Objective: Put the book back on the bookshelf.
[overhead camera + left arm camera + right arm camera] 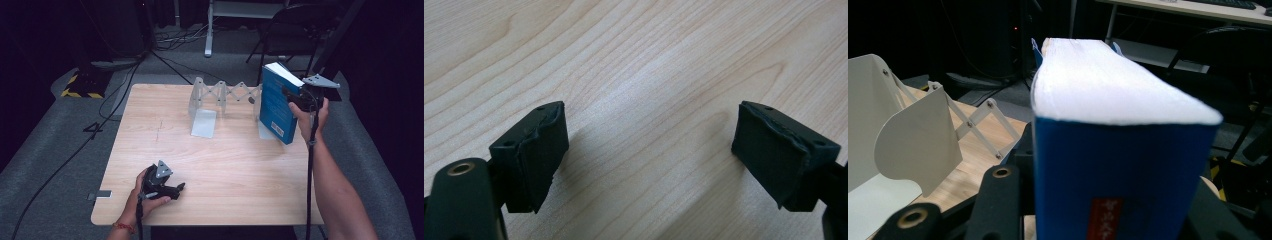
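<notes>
- The right claw (295, 97) pinches a thick blue book (275, 102) by its spine end, at about 2 o'clock on the tabletop (225, 165). In the right gripper view the book (1118, 165) sits upright between the black jaws, white page block on top.
- The left claw (172, 190) rests on the tabletop at about 7 o'clock, jaws spread and holding nothing. In the left gripper view its pads (536, 155) stand wide apart over bare wood.
- The step in hand looks like standing the book in the white expanding bookend rack (220, 97), which stretches across the far side of the tabletop from about 12 to 1 o'clock.
- The book hangs at the rack's right end, close by the right end plate (265, 131). Whether its lower corner already touches the plate or the tabletop I cannot tell.
- To do this well, I would keep the book upright and its covers parallel to the rack's upright plates, then lower it straight down so the bottom edge lands flat on the base plate.
- Let go only when the book's weight is fully down. A tilted release would likely tip it against the scissor links (980, 127).
- The left bookend plate (202, 117) stands well apart from the book.
</notes>
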Action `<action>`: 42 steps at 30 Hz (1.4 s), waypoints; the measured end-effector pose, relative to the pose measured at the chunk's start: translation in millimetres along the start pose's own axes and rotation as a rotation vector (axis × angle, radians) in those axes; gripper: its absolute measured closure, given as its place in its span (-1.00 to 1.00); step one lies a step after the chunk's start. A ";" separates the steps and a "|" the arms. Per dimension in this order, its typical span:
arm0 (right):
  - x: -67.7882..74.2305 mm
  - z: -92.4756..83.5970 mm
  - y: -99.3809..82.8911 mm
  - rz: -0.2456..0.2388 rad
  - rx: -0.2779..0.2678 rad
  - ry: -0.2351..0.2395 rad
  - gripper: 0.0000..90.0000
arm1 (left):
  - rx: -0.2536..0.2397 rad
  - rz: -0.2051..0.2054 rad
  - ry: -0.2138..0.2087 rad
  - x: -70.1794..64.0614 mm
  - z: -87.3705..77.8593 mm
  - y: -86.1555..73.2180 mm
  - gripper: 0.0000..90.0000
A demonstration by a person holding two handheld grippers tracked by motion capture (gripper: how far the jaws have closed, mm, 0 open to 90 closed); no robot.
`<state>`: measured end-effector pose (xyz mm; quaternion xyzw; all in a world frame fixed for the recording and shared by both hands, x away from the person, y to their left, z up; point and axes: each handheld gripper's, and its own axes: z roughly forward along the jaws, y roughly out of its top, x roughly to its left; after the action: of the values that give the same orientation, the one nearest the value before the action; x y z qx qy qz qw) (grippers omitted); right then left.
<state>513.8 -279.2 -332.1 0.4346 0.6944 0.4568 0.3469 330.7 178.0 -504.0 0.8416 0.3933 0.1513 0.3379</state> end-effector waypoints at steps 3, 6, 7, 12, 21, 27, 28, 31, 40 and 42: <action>-1.4 -3.0 -3.4 -0.002 -0.006 0.001 0.36 | -0.001 0.001 0.002 0.0 0.0 0.0 -0.66; -3.4 -9.0 -11.2 -0.001 -0.025 0.006 0.35 | -0.001 0.000 0.000 -0.1 0.1 0.0 -0.67; -3.7 -10.6 -13.1 -0.004 -0.029 0.007 0.35 | 0.000 0.001 0.001 0.0 0.0 0.0 -0.67; -5.6 -17.1 -23.2 -0.015 -0.042 0.000 0.35 | -0.001 0.001 0.001 -0.1 0.0 0.0 -0.66; -11.7 -20.0 -36.8 -0.006 -0.029 -0.026 0.34 | 0.000 0.006 0.001 0.1 0.3 0.5 -0.67; -12.6 -20.1 -38.3 0.046 -0.036 -0.082 0.35 | -0.002 0.005 0.005 -0.3 0.4 0.3 -0.66; -12.7 -20.1 -38.3 0.054 -0.035 -0.094 0.35 | -0.003 0.004 0.006 -0.4 0.5 0.3 -0.66; -14.8 -19.7 -35.6 0.076 -0.014 -0.104 0.33 | -0.003 0.003 0.005 -0.5 0.4 0.2 -0.66; -28.3 -20.7 -3.1 -0.008 0.135 -0.001 0.06 | -0.002 0.006 0.003 -0.2 0.6 0.5 -0.67; -28.4 -21.9 2.1 -0.014 0.131 -0.008 0.09 | -0.002 0.007 0.003 -0.1 0.6 0.5 -0.67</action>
<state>506.0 -312.2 -320.3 0.4533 0.7243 0.4064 0.3237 331.3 177.4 -504.1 0.8425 0.3907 0.1539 0.3375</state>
